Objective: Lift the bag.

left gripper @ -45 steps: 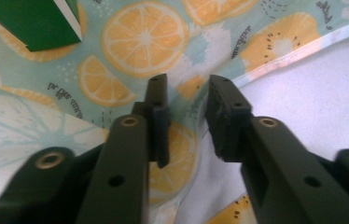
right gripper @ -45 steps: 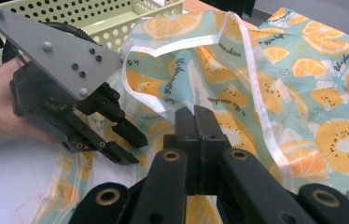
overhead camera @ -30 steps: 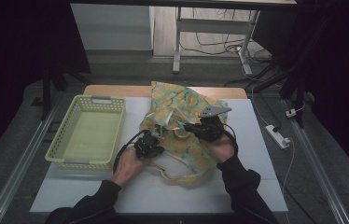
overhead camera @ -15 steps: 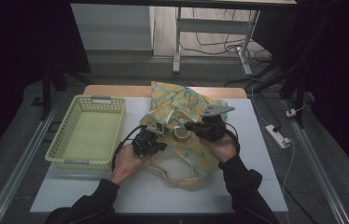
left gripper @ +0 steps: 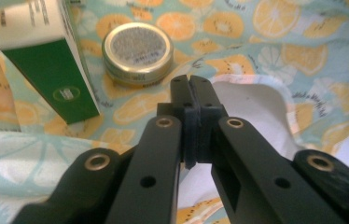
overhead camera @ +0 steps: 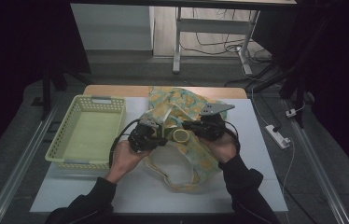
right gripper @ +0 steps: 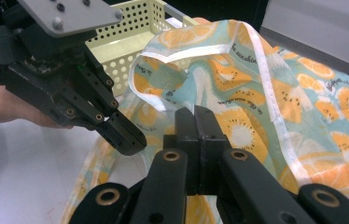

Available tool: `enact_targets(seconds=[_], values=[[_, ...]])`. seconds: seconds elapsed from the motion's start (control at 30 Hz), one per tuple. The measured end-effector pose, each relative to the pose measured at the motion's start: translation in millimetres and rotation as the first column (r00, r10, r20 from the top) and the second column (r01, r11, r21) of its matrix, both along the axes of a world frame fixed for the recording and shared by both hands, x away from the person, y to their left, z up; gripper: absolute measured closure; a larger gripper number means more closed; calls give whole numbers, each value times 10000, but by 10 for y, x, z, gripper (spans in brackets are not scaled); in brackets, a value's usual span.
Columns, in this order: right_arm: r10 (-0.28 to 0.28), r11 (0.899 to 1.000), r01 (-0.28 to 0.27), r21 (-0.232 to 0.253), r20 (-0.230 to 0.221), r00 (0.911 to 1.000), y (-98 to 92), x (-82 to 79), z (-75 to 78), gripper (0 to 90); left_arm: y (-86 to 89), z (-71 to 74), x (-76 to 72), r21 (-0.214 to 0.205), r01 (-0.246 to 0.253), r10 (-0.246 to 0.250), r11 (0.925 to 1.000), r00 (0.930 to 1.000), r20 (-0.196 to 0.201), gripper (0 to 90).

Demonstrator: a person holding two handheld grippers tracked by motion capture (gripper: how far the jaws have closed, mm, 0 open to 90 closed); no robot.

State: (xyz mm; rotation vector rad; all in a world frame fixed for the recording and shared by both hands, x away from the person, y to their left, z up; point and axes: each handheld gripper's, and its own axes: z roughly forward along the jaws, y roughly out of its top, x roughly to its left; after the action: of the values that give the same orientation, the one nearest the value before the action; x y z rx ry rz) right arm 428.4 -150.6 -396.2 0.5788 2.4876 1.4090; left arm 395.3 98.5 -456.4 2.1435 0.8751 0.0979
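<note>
Both tongs are clamped tight on cloth: the left gripper (left gripper: pixel 192 100) has its jaws pressed together on the white-trimmed edge of the fruit-print bag (left gripper: pixel 275 42), and the right gripper (right gripper: pixel 199 122) is likewise closed, with the opposite rim of the bag (right gripper: pixel 266 93) apparently nipped between its pads, though its jaw tips hide the exact bite. Judging by the way the two grips sit apart with the fabric sagging between them, the person seems to be holding the bag's mouth open and raised so that its contents can be reached or tipped out, perhaps toward the yellow-green basket (overhead camera: pixel 70 149) just to the left on the white table (overhead camera: pixel 256 186). In the high view the left gripper (overhead camera: pixel 159 136) and right gripper (overhead camera: pixel 187 126) face each other over the middle of the bag (overhead camera: pixel 182 105), with a round tin (overhead camera: pixel 180 136) between them. The left gripper view adds what the high view blurs: the round tin (left gripper: pixel 137 51) has a gold rim and lies on the cloth beside a green and white box (left gripper: pixel 46 60). The right gripper view shows instead the lifted trim loop and the basket (right gripper: pixel 135 42) behind the other tool
</note>
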Motion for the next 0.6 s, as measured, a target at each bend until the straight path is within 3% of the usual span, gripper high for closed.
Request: enact_targets(seconds=[0.23,0.6], values=[[192,9997,-192,-146,1,9998,89,-8,83,900,101,161,1,-545,-22,28,9985,9999,121,893],[385,9989,-384,-282,33,9993,168,-19,221,900,194,475,56,-866,-10,41,9962,9993,359,894]])
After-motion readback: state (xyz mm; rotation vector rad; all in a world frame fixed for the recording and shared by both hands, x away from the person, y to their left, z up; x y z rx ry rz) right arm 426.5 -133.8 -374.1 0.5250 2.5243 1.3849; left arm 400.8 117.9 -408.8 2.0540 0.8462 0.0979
